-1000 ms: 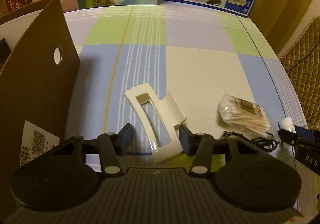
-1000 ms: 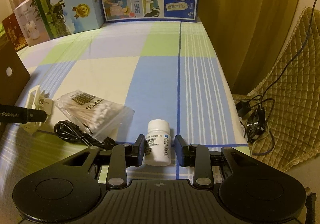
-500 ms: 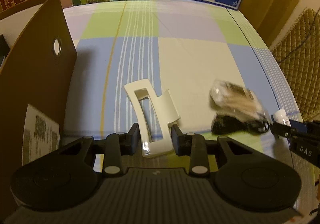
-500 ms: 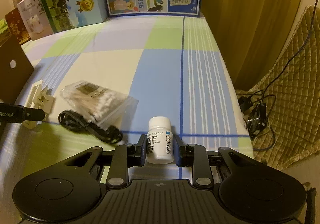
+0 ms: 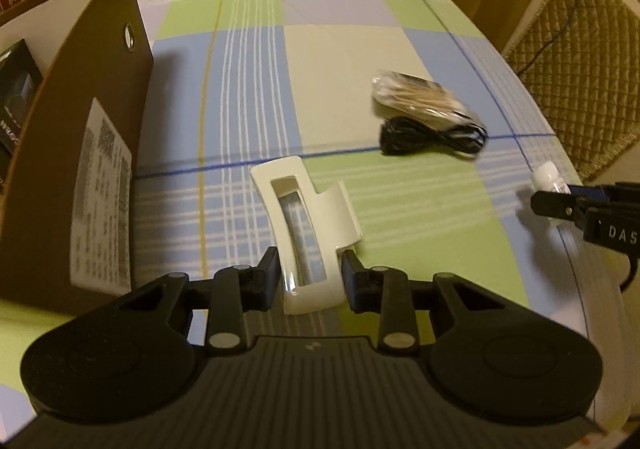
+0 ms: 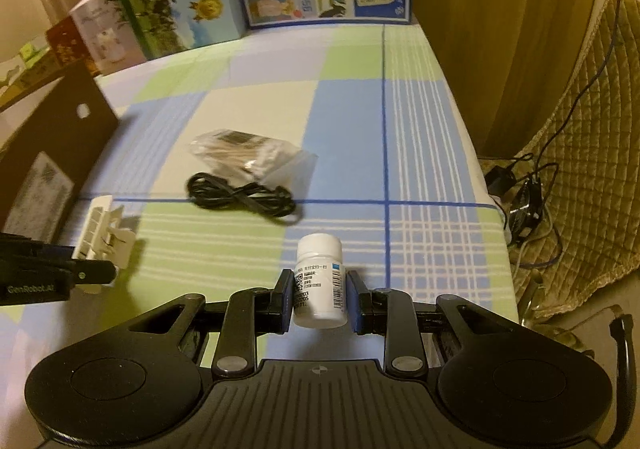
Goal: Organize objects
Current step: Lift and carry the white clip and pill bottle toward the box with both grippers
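On the worktop [image 5: 352, 61]: swab bag [image 5: 416, 97] and cable [image 5: 432, 135] lie together, untouched.
Left claw [image 5: 310, 277]: was wide a second ago, now clenched on the white clip [image 5: 308, 225], lifted beside the brown box [image 5: 80, 153].
Right claw [image 6: 319, 301]: jaws have just been closing, grasping the pill bottle [image 6: 320, 281], now raised off the cloth.

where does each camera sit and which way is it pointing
Left wrist: on the left tool, looking down along its fingers at the white hair clip it grips; box at left.
Right wrist: on the right tool, looking down at the pill bottle it grips.
Both show the cable and each other's tool.
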`<action>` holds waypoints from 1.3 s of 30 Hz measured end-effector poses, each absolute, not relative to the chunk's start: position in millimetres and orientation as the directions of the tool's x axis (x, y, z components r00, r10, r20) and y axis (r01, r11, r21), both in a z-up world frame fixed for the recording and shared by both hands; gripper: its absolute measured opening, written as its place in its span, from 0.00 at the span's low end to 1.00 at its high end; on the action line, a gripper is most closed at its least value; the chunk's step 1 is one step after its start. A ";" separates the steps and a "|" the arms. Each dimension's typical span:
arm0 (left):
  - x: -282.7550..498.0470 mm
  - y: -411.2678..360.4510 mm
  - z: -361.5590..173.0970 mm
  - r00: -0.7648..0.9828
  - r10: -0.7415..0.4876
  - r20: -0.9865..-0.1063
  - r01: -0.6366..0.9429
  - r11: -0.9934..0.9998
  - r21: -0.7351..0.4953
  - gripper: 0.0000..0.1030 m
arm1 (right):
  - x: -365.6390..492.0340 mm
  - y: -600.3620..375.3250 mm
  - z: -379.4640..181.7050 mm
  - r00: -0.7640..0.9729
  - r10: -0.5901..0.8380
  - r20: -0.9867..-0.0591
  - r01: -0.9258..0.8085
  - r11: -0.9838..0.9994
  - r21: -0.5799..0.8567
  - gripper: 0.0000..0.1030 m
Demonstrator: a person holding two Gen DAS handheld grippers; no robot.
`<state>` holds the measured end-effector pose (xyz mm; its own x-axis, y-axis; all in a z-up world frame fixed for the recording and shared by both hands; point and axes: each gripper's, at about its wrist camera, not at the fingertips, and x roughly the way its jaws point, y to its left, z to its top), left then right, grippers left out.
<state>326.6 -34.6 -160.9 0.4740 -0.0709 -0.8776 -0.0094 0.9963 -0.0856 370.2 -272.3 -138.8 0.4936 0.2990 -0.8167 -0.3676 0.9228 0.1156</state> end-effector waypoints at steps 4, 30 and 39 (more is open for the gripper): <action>308.8 -37.0 -146.4 0.501 -0.093 -0.861 0.010 0.995 -0.102 0.27 | 353.9 -270.6 -121.1 0.510 0.327 -0.796 -0.397 0.910 0.119 0.23; 196.9 44.2 -42.6 0.668 -0.091 -0.739 -0.052 0.984 -0.169 0.27 | 274.9 -165.1 -53.1 0.438 0.597 -0.672 -0.631 0.737 0.243 0.24; 176.7 110.5 -28.6 0.679 -0.006 -0.734 -0.151 0.977 -0.149 0.27 | 263.7 -84.0 -44.2 0.370 0.679 -0.634 -0.729 0.636 0.254 0.23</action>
